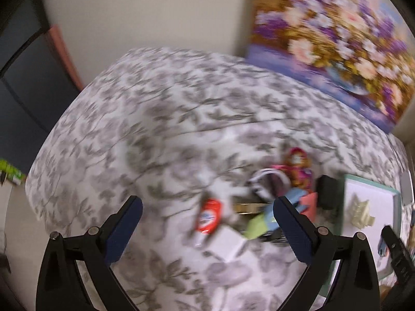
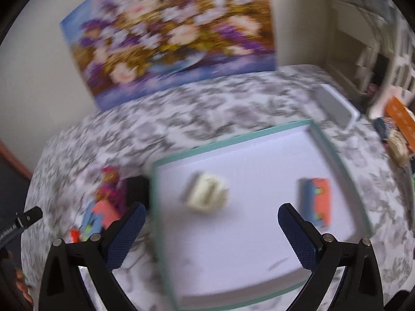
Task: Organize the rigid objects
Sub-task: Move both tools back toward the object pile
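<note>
Both views are blurred by motion. My left gripper point(image 1: 207, 207) is open and empty above a pile of small things on the leaf-patterned cloth: a red-and-white tube point(image 1: 208, 216), a white card point(image 1: 228, 243), a doll point(image 1: 298, 168), a black block point(image 1: 328, 191) and blue, pink and green pieces point(image 1: 298, 207). My right gripper point(image 2: 211, 213) is open and empty over a white tray with a teal rim point(image 2: 233, 140). A cream object point(image 2: 206, 194) and a blue-and-orange block point(image 2: 316, 200) lie in the tray. The tray also shows in the left wrist view point(image 1: 368, 181).
A flower painting point(image 2: 176, 33) leans on the wall behind the table. A grey-white flat box point(image 2: 334, 103) lies at the far right. White shelves point(image 2: 363, 39) and an orange box point(image 2: 400, 115) stand right of the table. The pile point(image 2: 106, 202) lies left of the tray.
</note>
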Action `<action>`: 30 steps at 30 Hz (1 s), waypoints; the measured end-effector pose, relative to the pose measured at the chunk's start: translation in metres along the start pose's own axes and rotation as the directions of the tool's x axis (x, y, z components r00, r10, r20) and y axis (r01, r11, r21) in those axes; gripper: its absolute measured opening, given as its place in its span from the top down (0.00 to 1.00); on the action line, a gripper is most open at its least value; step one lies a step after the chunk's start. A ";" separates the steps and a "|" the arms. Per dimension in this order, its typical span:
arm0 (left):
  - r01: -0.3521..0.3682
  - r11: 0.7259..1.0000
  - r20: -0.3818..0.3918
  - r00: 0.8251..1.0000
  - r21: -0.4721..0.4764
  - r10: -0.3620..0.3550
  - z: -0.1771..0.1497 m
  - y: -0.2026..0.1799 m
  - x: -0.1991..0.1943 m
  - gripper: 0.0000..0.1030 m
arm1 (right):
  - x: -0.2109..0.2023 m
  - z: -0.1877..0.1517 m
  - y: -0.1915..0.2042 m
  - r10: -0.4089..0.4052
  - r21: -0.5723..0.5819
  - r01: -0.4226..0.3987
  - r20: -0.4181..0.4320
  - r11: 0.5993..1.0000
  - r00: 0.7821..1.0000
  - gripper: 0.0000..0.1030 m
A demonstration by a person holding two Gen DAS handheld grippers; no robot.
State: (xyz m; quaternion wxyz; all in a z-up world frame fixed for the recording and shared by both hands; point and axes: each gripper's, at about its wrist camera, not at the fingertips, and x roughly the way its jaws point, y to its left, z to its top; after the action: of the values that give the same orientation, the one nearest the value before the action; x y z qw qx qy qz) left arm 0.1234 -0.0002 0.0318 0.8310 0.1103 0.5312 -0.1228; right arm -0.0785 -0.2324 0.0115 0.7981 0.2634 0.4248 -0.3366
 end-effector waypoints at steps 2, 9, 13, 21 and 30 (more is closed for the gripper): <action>0.000 0.999 -0.029 1.000 -0.035 -0.001 -0.004 0.015 0.006 0.02 | 0.006 -0.006 0.019 0.035 -0.023 -0.036 -0.029 0.999 0.999 0.00; 0.032 0.997 -0.135 0.990 -0.069 -0.041 -0.019 0.025 0.037 0.02 | 0.034 -0.039 0.092 0.074 -0.172 -0.098 -0.139 0.980 0.987 0.00; 0.044 0.993 -0.219 0.974 -0.106 -0.066 -0.028 0.028 0.064 0.02 | 0.053 -0.056 0.115 0.062 -0.230 -0.106 -0.190 0.967 0.980 0.00; 0.052 0.990 -0.266 0.960 -0.128 -0.085 -0.034 0.029 0.096 0.02 | 0.084 -0.075 0.136 0.029 -0.267 -0.097 -0.250 0.959 0.968 0.00; 0.084 0.991 -0.269 0.957 -0.109 -0.110 -0.033 0.023 0.116 0.05 | 0.107 -0.080 0.154 0.007 -0.285 -0.086 -0.268 0.955 0.963 0.00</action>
State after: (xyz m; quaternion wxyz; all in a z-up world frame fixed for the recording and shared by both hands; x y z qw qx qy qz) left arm 0.1499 0.0216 -0.0858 0.7468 0.0599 0.6512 -0.1213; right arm 0.0430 -0.1113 -0.0996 0.7724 0.1942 0.5661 -0.2125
